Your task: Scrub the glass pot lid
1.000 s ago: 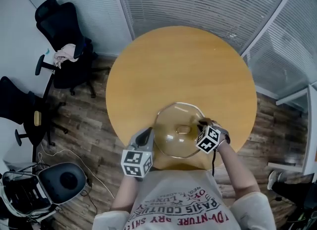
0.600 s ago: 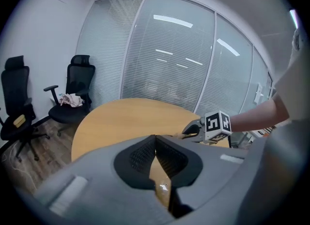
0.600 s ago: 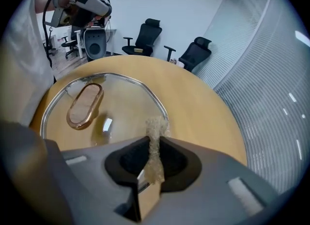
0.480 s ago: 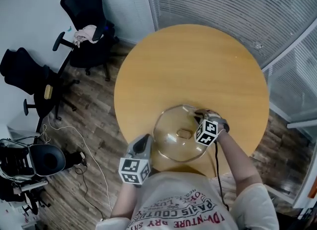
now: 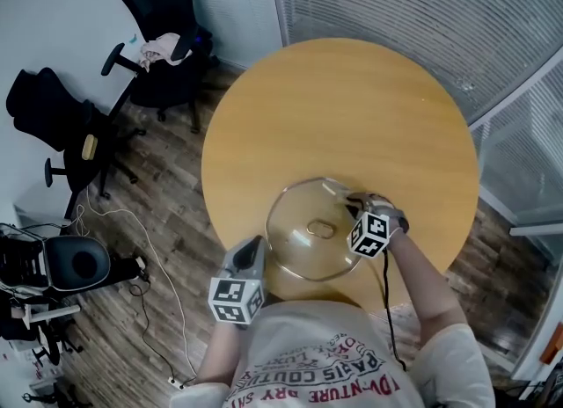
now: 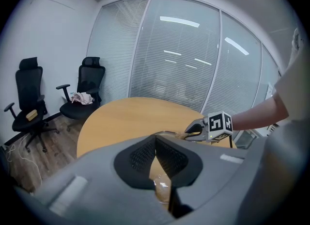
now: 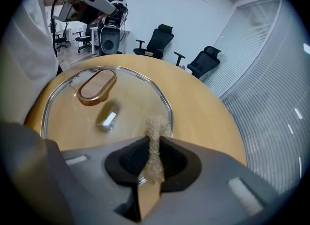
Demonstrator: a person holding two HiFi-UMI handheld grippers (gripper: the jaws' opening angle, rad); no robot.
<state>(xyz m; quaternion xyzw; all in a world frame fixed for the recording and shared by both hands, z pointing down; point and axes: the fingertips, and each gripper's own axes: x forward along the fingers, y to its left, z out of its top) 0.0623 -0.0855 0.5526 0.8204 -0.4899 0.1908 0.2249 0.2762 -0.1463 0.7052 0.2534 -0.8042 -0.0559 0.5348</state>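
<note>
One table point(image 5: 334, 98), one glass lid point(image 5: 295, 222) — left gripper point(image 6: 156, 140) grips it, right gripper point(image 5: 356, 202) pinches one scrubber point(image 7: 155, 141).

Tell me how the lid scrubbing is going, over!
Left gripper shut on glass pot lid rim. Right gripper shut on tan scrub pad, pad at lid's edge. Nothing in the way on table.

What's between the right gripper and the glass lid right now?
A tan scouring pad, pinched in the right gripper, its tip at the rim of the glass lid; the right gripper view shows it.
</note>
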